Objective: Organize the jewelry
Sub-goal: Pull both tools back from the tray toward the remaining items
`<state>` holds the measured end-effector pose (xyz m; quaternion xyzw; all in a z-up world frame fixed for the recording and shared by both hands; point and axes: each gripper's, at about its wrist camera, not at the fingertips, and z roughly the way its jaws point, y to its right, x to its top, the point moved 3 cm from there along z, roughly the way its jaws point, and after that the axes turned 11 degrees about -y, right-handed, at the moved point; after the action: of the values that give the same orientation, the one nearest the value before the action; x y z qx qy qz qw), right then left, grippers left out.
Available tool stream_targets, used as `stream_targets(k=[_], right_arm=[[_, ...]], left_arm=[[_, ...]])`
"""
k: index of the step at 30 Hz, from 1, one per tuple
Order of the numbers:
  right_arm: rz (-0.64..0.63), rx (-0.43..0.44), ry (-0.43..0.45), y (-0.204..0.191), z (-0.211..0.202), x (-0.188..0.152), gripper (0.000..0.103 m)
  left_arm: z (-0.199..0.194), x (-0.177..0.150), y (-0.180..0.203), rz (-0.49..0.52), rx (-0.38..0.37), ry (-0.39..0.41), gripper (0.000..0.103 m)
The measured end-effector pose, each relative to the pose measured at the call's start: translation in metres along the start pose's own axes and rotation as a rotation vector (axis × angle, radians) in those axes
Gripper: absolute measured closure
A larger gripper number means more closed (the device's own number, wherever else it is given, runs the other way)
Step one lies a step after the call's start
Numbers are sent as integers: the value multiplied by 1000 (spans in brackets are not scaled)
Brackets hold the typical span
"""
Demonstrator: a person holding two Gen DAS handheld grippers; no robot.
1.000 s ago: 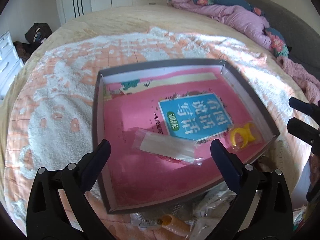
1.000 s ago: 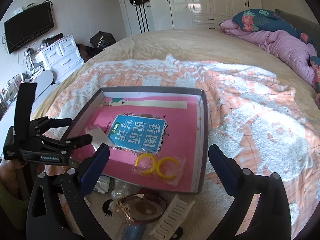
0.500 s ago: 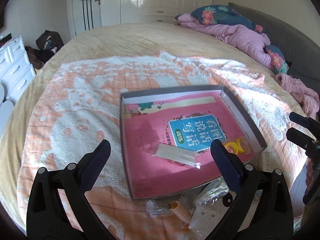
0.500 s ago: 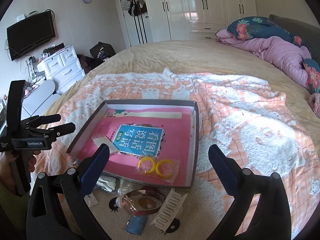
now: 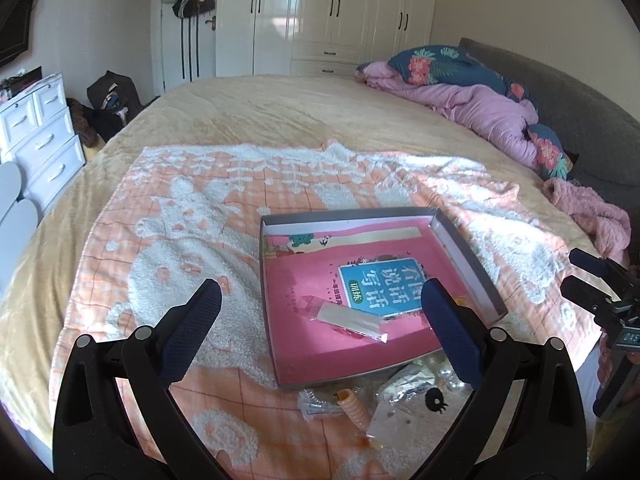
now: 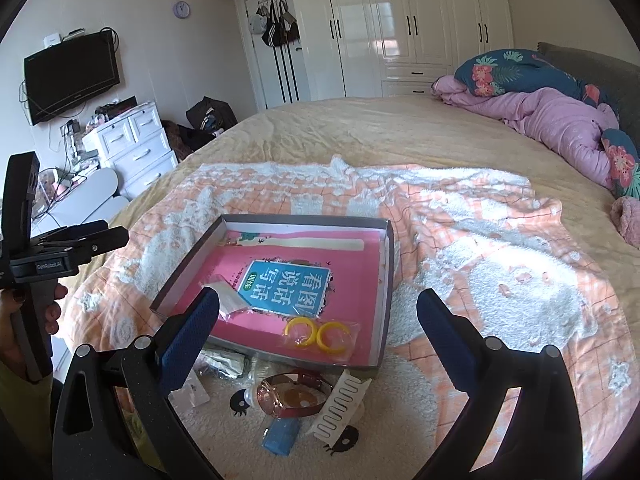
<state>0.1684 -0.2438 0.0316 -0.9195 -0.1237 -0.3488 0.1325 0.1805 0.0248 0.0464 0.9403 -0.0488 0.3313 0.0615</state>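
With both grippers' jaws held open and empty, the watch [image 6: 294, 396] beside the tray's [image 6: 384, 280] near edge should be pinched at its band.

Left gripper [image 5: 320, 316] and right gripper [image 6: 318, 318]: black plastic frames, silver screws, textured blue finger pads [image 6: 188, 336]; bare-skinned hand [image 6: 50, 308], dark-painted nails, white body lettering

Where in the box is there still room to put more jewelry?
The box has bare pink floor in its near-left corner, below the clear packet, and along its right side, above the yellow rings. The bed just in front of the box is crowded: bracelet, white comb, plastic bags.
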Motion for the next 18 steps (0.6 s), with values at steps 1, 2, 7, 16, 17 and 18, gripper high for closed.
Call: stream_targets(k=[1,2,7,16,17,18], right_arm=[[-2,0,5,0,-3,0,5],[-3,-1,8,0,-6,-1,5],[-9,11,20,-2,-15,-4,5],[-32,35,24,-9,-26,-16,4],[-34,39,23,-10,-26,-17,4],[-37,43,20,-10,-27,-19,4]], left_arm=[[-3,-2,0,-7,-2,2,10],[-4,-4,1,-11,-2,2,9],[-13,-13,8,-10,7,8,10],[-25,-35,20,-11,17,2,9],[-26,-37,21,-13,21,2,10],[-28,-40,23,-14,24,3,10]])
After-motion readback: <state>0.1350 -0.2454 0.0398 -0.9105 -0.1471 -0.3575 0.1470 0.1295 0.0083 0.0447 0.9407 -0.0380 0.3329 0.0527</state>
